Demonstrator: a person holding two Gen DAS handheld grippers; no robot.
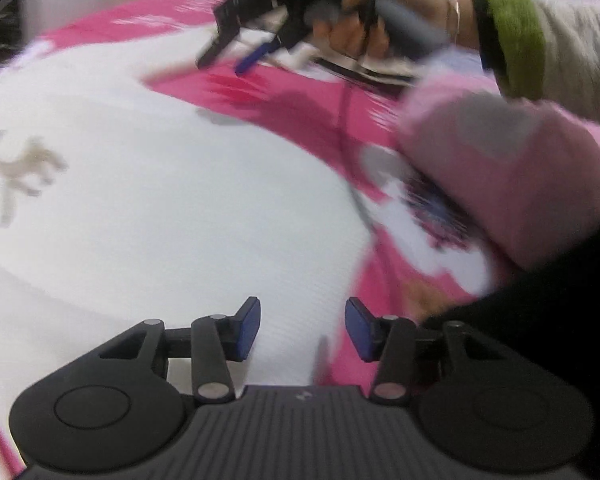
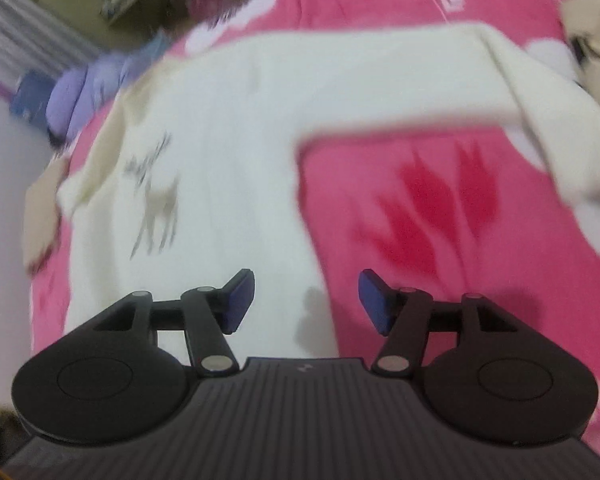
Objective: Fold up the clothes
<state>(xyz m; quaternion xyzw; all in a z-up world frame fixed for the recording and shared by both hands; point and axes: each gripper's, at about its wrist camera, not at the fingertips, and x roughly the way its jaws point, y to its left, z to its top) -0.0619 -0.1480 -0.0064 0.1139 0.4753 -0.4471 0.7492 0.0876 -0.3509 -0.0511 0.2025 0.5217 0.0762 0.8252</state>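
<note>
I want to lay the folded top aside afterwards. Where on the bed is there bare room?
The widest bare stretch of the pink bedspread lies in the crook between the white top's body and its outstretched sleeve. It is crowded at the beige clothes past the sleeve and the purple garment at the far edge.

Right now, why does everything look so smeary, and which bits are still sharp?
Left wrist view: the white shirt, pink bedspread and right gripper are streaked with motion blur, while the left gripper is crisp. Right wrist view: the shirt's deer print is smeared, its own gripper sharp; fisheye bends the edges.
</note>
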